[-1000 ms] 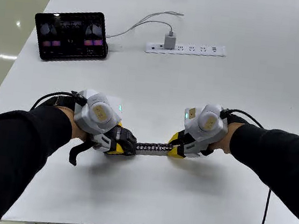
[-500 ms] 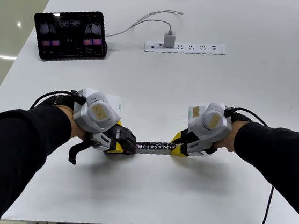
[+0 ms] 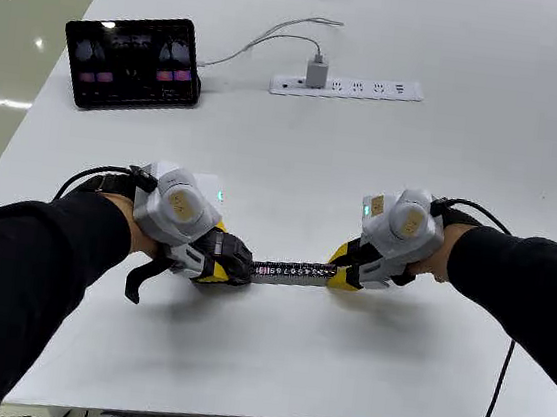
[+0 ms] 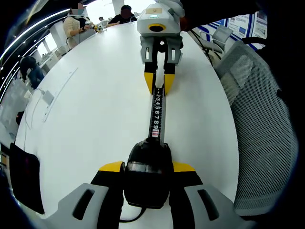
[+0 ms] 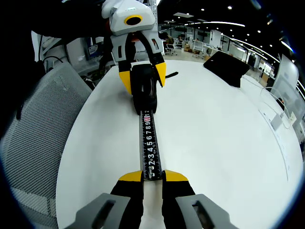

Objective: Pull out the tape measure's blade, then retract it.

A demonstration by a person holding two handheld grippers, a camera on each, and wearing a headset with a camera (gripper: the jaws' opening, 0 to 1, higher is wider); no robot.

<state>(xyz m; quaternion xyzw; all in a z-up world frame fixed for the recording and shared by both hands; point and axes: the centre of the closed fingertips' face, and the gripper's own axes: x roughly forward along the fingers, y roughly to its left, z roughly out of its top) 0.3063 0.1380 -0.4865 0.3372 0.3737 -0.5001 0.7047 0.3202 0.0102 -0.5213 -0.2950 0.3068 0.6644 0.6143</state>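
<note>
On 1 table, left gripper clamps 1 tape measure, right gripper pinches blade

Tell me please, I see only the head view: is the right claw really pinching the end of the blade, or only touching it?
Observer: Pinching. In the right gripper view, the right claw is closed on the end of the blade.
Operator: How much of the blade shows?
Observer: The left gripper view shows printed numerals 2 to 9, then a red mark at the mouth of the case.
Operator: And the left claw?
Observer: The left claw grips the case on both flanks, and the blade runs straight from it to the right claw.
</note>
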